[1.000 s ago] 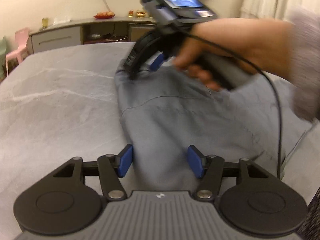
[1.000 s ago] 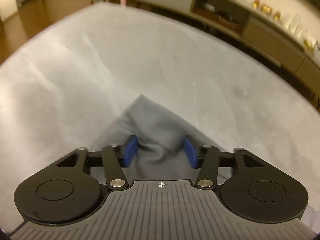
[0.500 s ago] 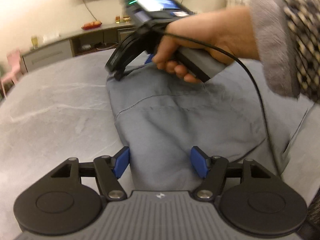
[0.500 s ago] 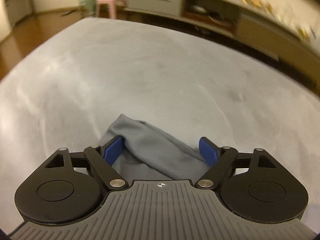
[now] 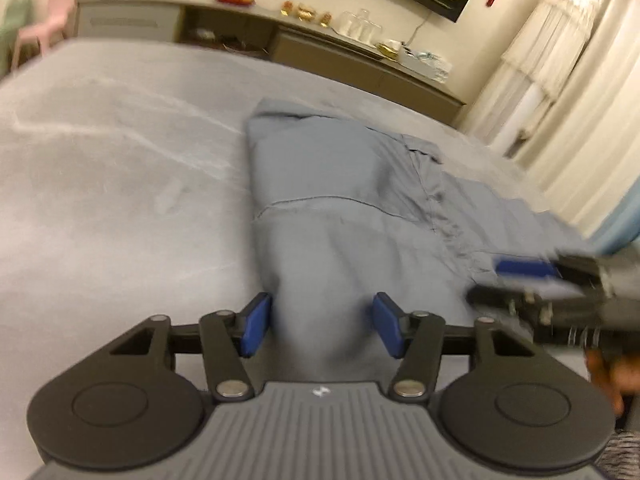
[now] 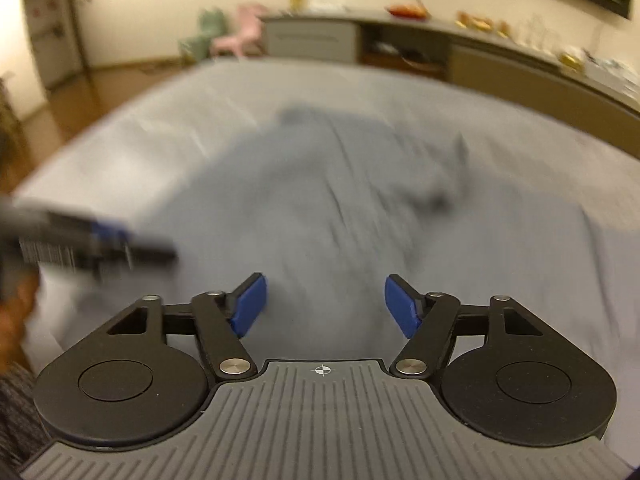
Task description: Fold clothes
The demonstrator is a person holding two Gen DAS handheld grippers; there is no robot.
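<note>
Grey table, one garment ahead of both grippers; left gripper closing astride a fold, unpinched; right gripper closing, gapped, above cloth

surface: grey marbled table | on it: blue-grey shirt, partly folded, flat

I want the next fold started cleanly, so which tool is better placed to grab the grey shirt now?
Left, probably. The left tool already straddles the grey shirt hem, jaws closing. The right tool is blurred, its open jaws closing above the cloth.
</note>
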